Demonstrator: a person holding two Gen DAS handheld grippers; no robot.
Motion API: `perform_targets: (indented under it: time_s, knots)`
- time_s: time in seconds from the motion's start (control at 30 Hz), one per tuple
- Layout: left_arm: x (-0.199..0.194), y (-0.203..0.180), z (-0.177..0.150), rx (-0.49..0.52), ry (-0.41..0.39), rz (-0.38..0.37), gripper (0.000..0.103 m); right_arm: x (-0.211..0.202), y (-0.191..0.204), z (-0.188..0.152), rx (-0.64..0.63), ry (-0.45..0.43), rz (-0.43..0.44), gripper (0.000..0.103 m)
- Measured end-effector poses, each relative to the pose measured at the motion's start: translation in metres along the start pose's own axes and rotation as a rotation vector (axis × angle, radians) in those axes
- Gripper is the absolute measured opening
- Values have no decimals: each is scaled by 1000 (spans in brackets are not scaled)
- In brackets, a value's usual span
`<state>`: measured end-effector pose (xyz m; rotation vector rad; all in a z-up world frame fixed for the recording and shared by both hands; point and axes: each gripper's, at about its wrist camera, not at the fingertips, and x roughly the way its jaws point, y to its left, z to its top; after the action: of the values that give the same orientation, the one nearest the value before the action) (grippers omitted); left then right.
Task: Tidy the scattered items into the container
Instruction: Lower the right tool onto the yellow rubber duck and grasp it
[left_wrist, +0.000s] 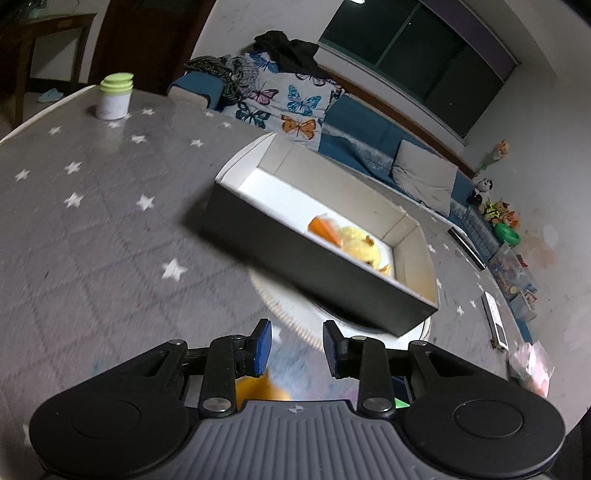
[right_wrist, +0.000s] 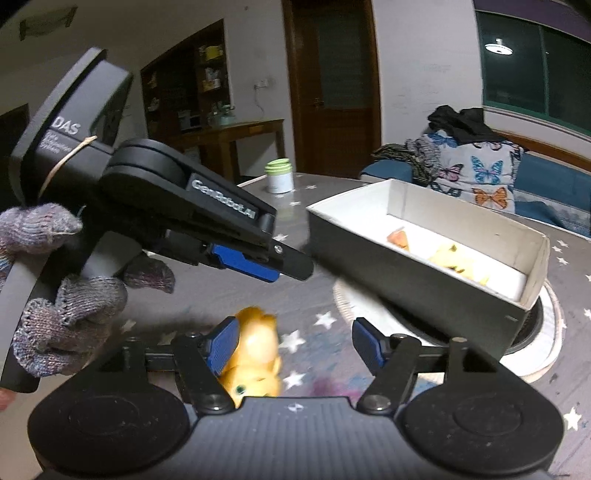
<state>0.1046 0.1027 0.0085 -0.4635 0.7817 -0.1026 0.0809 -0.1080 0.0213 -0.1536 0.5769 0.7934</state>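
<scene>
Beside the box (right_wrist: 424, 258), both grippers' jaws gape wide above an orange toy (right_wrist: 256, 354).

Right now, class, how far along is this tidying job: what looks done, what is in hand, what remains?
Done: an orange piece and a yellow plush toy already lie inside the box. In hand: nothing is gripped; the right gripper is open around a yellow-orange toy on the table; the left gripper is open too. Left: closing on that toy and boxing it.
</scene>
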Motion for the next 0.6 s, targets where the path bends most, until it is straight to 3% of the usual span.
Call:
perform_targets:
  time_s: [0.6]
  knots:
    - [-15, 26, -29, -132, 67, 4, 35, 19, 33, -22, -85, 88, 27, 69]
